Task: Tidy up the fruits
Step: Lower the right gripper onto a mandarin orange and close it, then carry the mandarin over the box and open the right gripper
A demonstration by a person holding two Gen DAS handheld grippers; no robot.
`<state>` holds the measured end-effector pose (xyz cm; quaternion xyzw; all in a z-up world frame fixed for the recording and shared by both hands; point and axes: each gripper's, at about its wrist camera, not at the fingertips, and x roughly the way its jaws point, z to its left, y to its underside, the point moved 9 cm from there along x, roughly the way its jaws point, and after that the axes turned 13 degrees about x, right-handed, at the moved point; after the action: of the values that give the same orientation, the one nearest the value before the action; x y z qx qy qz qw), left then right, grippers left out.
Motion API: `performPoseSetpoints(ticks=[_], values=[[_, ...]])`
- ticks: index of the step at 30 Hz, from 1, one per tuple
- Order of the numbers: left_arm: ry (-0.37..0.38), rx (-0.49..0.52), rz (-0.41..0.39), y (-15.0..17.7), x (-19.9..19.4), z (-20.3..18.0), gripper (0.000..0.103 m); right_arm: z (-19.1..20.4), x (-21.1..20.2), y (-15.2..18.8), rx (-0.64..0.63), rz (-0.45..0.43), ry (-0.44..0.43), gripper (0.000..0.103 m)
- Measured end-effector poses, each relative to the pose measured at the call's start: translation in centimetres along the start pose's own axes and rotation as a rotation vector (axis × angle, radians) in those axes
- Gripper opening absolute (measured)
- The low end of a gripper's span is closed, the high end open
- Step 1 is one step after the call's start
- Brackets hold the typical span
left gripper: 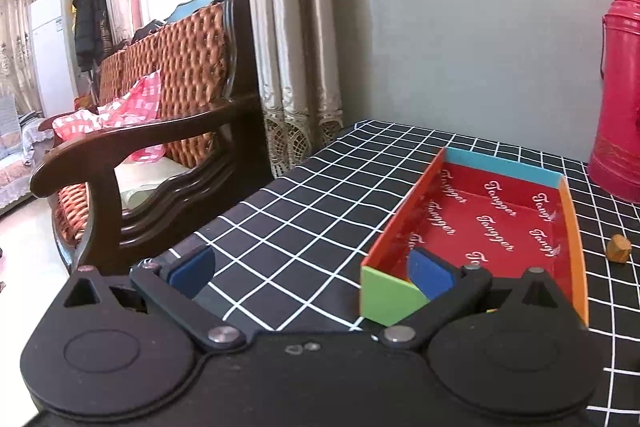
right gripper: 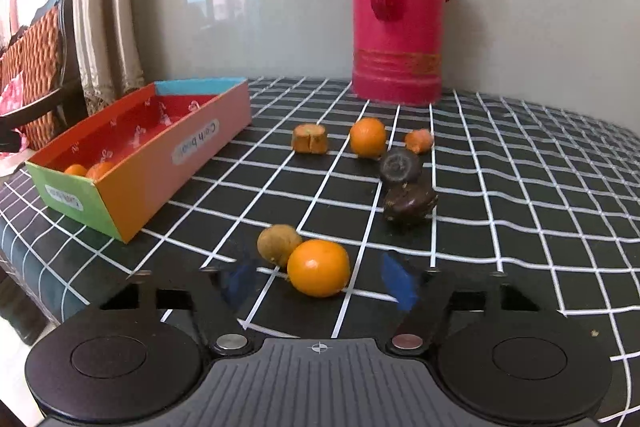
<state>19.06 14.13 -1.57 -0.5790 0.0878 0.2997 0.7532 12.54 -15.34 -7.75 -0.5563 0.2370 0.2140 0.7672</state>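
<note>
An orange (right gripper: 318, 267) lies on the table (right gripper: 500, 163) between our right hand-held gripper (right gripper: 318, 281) pads, untouched. Our left hand-held gripper (left gripper: 312, 271) gapes wide, empty.

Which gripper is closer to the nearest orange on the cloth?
Right. The right gripper has the orange between its open fingers, untouched. The left gripper is open over the box's near corner.

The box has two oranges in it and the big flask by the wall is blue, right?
Not quite. The flask by the wall is pinkish red, not blue; the right wrist view shows it clearly. The rest holds: the box does have two oranges in its near end.
</note>
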Motion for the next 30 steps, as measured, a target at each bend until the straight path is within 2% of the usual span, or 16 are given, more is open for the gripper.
performPoseSetpoints(ticks=[5,7,19,25,30], values=[[-0.01,-0.008,0.019,0.4,0.4,0.9,0.097,-0.1,0.4,0.2,0.011,0.013,-0.003,0.047],[-0.016,-0.01,0.026,0.5,0.6,1.1,0.097,-0.1,0.5,0.1,-0.003,0.009,0.008,0.035],[-0.026,-0.024,0.047,0.9,0.9,1.5,0.097,0.0,-0.4,-0.4,-0.01,-0.031,0.004,0.035],[-0.031,-0.025,0.054,1.1,0.9,1.6,0.097,0.5,-1.6,-2.1,0.006,-0.105,-0.004,0.035],[-0.033,-0.028,0.06,1.2,1.0,1.8,0.097,2.1,-2.4,-3.8,0.036,-0.168,-0.056,0.035]])
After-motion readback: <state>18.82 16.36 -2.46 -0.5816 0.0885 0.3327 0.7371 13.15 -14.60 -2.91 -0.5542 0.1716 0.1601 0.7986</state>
